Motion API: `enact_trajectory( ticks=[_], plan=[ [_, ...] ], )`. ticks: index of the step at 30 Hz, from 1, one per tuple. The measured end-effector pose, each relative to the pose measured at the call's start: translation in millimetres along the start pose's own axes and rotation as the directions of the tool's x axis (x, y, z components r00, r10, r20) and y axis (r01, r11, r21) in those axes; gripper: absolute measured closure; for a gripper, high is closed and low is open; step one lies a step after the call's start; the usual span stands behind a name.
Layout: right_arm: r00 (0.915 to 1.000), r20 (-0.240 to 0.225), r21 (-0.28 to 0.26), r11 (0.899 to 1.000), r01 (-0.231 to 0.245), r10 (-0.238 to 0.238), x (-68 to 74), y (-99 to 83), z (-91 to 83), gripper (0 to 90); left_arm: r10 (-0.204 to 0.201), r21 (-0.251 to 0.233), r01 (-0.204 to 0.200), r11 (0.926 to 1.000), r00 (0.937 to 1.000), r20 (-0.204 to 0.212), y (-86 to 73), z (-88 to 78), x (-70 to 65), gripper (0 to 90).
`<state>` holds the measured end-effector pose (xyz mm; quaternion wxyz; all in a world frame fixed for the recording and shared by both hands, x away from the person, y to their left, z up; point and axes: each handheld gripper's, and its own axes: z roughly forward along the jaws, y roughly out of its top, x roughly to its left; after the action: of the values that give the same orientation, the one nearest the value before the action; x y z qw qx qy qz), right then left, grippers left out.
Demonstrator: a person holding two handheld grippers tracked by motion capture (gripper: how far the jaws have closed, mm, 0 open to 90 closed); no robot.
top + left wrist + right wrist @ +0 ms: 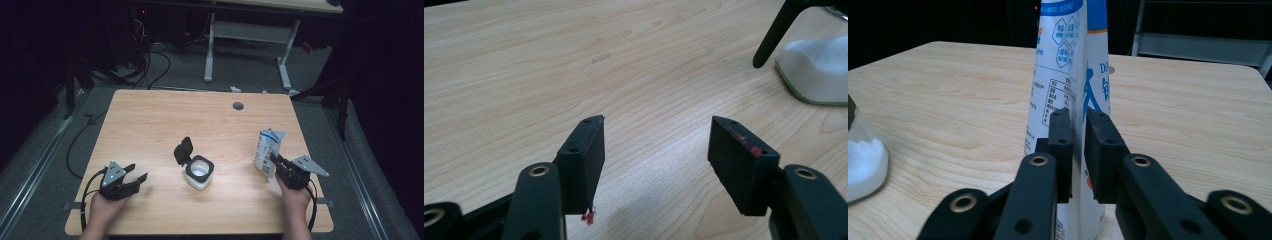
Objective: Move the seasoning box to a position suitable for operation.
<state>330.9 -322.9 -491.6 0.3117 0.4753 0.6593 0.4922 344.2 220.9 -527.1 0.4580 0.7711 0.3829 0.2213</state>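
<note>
A white and blue bag [267, 150] stands upright near the table's right edge. My right gripper [274, 160] is at its near side, low down. In the right gripper view the bag [1068, 60] rises straight ahead, and a fold of it lies in the narrow gap of the right gripper [1079, 117], whose pads stand slightly apart and do not visibly press. A white jar [200, 172] with white powder inside sits mid-table, its black flip lid [183, 150] open. My left gripper [137, 172] rests open at the front left, with nothing in it [656, 125].
The wooden table [175, 115] has a round cable hole [238, 106] at the back right. The jar [819, 70] and its lid [776, 32] lie ahead and right of the left jaws. A white desk frame [245, 30] and floor cables lie beyond the table.
</note>
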Motion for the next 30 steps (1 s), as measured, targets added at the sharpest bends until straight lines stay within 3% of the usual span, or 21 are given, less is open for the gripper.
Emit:
enact_trajectory(
  ticks=[30],
  plan=[
    [0.9999,0.014,0.021,1.000,0.005,-0.005,6.0,-1.3,0.0,60.1,0.003,0.005,-0.004,1.0000,0.9999,0.011,1.1,1.9,-0.7,40.2]
  ],
)
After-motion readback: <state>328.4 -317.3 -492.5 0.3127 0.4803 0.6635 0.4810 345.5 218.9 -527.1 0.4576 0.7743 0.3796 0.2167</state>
